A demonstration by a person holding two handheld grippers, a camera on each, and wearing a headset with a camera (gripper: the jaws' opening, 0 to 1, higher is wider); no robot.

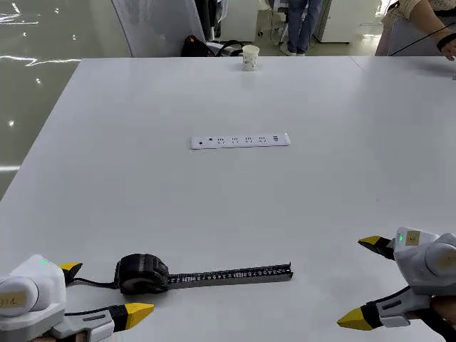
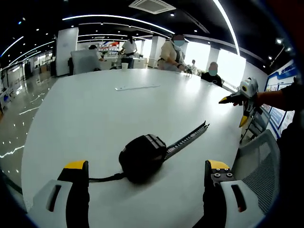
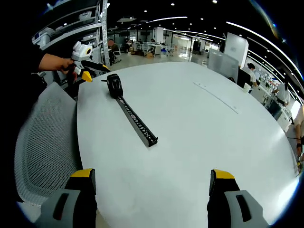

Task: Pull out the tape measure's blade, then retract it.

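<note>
The black, rubber-cased tape measure (image 1: 142, 273) lies on the near part of the white desk (image 1: 142, 185), toward the person's left. Its dark blade with pale markings (image 1: 231, 275) extends from the case and lies flat on the desk, running right to its end hook. A thin black wrist strap (image 1: 96, 283) trails from the case's other side.

The left gripper (image 1: 105, 290) sits just beside the case. Its yellow-tipped fingers (image 1: 135, 312) are spread wide and pinch nothing. In the left gripper view the case lies ahead of the gap between them, untouched. The right gripper (image 1: 362, 281) hovers past the blade's hooked end, apart from it, with its fingers (image 1: 354, 318) also spread and empty.

Farther up the desk lies a long white power strip (image 1: 240, 141). At the far edge stands a white paper cup with a faint print (image 1: 250, 57); I cannot tell what is inside it. A grey mesh chair (image 3: 42, 142) stands by the near edge.
</note>
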